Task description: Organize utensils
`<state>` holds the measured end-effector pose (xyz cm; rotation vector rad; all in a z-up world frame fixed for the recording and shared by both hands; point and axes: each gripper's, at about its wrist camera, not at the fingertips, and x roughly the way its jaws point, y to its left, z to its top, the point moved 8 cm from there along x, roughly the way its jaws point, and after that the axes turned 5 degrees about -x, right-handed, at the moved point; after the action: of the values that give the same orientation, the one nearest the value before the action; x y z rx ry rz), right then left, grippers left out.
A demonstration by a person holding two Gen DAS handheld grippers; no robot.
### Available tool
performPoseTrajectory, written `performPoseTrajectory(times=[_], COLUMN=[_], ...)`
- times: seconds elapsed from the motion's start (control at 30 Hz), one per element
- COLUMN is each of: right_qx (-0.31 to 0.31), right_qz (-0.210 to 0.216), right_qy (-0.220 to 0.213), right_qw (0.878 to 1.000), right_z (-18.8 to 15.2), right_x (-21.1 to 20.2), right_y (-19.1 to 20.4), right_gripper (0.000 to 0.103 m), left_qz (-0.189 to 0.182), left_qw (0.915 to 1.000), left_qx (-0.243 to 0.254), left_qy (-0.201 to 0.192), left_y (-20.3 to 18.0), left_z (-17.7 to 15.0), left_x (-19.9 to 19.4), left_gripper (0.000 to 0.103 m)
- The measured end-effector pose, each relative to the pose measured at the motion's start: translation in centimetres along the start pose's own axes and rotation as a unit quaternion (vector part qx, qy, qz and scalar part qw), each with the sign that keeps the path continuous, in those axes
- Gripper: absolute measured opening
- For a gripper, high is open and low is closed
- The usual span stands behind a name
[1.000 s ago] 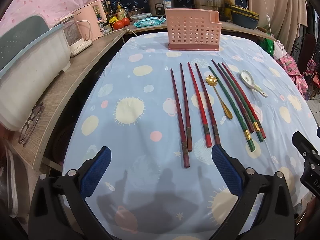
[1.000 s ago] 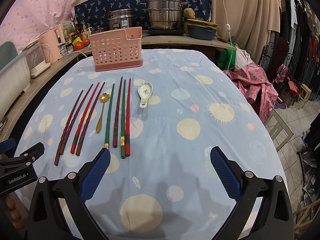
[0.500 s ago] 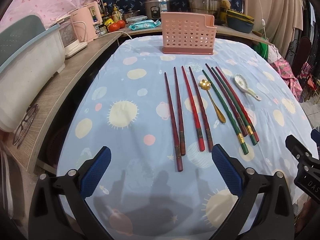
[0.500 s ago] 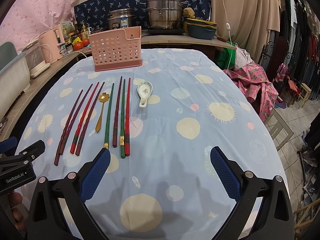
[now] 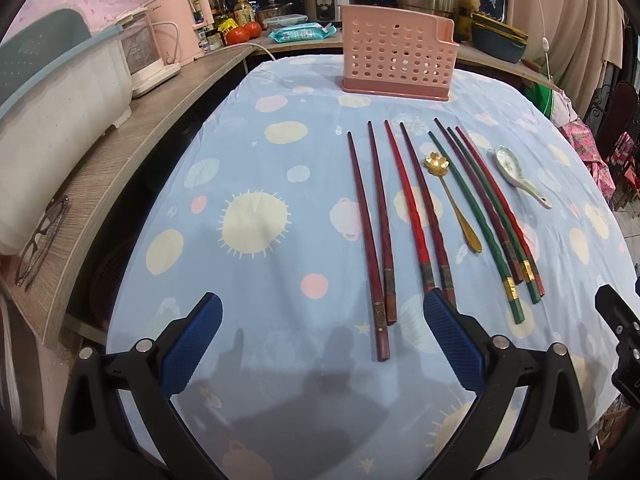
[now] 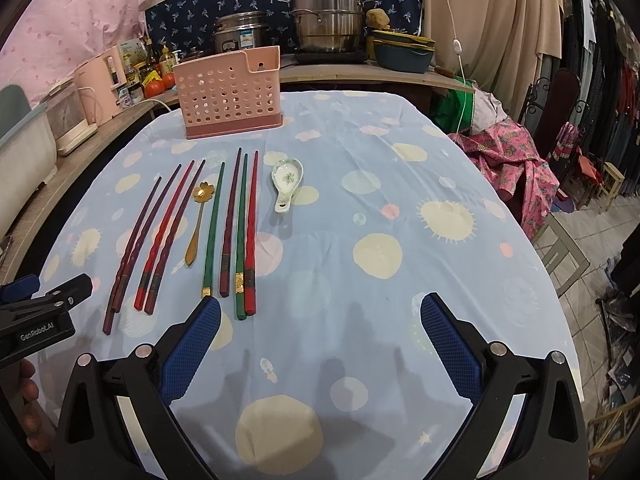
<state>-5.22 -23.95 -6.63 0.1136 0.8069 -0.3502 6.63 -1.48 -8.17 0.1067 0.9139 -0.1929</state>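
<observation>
Both tools hover low over the near edge of the table with nothing between their blue pads: the left gripper [image 5: 322, 340] stands with its jaws spread wide and empty, its span framing the near ends of the two leftmost sticks, and the right gripper [image 6: 320, 340] is likewise spread wide and empty, facing bare cloth just to the right of the row. The utensils lie flat on the pale blue tablecloth printed with suns and dots [image 6: 400, 208], side by side and roughly parallel, thick handle ends toward the grippers, which seems a layout meant to let each piece be pinched by its handle and carried forward. Counting from the left: two dark maroon wooden chopsticks [image 5: 370, 232], then a bright red one paired with a dark red-brown one [image 5: 420, 216], then a slim gold metal spoon with a flower-shaped bowl [image 5: 452, 200], then a cluster of four, two green chopsticks [image 5: 476, 216], a dark maroon and a red one, lying close together; that makes eight chopsticks. Beside them, a little apart on the right, rests a single white ceramic soup spoon with a green pattern [image 6: 286, 184]. The pink perforated plastic utensil holder [image 5: 396, 54] stands upright beyond the tips, apart from them, and appears empty, so by my judgement no sorting is done yet.
</observation>
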Motion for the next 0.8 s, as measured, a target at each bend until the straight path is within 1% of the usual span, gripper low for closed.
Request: performPoseTrajectory(times=[0.17, 0.33, 0.5, 0.57, 0.6, 0.73, 0.8], right_qx=[0.004, 0.007, 0.008, 0.009, 0.010, 0.014, 0.015], right_qz=[0.001, 0.003, 0.007, 0.008, 0.008, 0.009, 0.008], right_qy=[0.010, 0.016, 0.021, 0.021, 0.022, 0.023, 0.021], right_qw=[1.000, 1.000, 1.000, 1.000, 1.000, 1.000, 1.000], right_z=[0.2, 0.3, 0.7, 0.9, 1.0, 1.4, 1.9], right_x=[0.9, 1.6, 2.3, 2.6, 2.6, 3.1, 3.4], right_y=[-0.4, -0.3, -0.3, -0.3, -0.3, -0.3, -0.4], right_gripper=[0.096, 0.096, 0.096, 0.096, 0.096, 0.096, 0.096], left_qz=[-0.001, 0.009, 0.002, -0.005, -0.008, -0.008, -0.011], left_qw=[0.9997, 0.9995, 0.9990, 0.9986, 0.9984, 0.9986, 0.9986], left_qx=[-0.011, -0.013, -0.017, -0.020, -0.021, -0.012, -0.012], left_qy=[0.024, 0.027, 0.042, 0.049, 0.052, 0.050, 0.049], left_y=[0.5, 0.7, 0.7, 0.7, 0.7, 0.9, 1.2], left_z=[0.1, 0.7, 0.6, 0.4, 0.2, -0.1, -0.2], left_x=[2.3, 3.7, 5.0, 5.3, 5.4, 5.3, 5.1], left_gripper=[0.096, 0.096, 0.083, 0.081, 0.078, 0.072, 0.065])
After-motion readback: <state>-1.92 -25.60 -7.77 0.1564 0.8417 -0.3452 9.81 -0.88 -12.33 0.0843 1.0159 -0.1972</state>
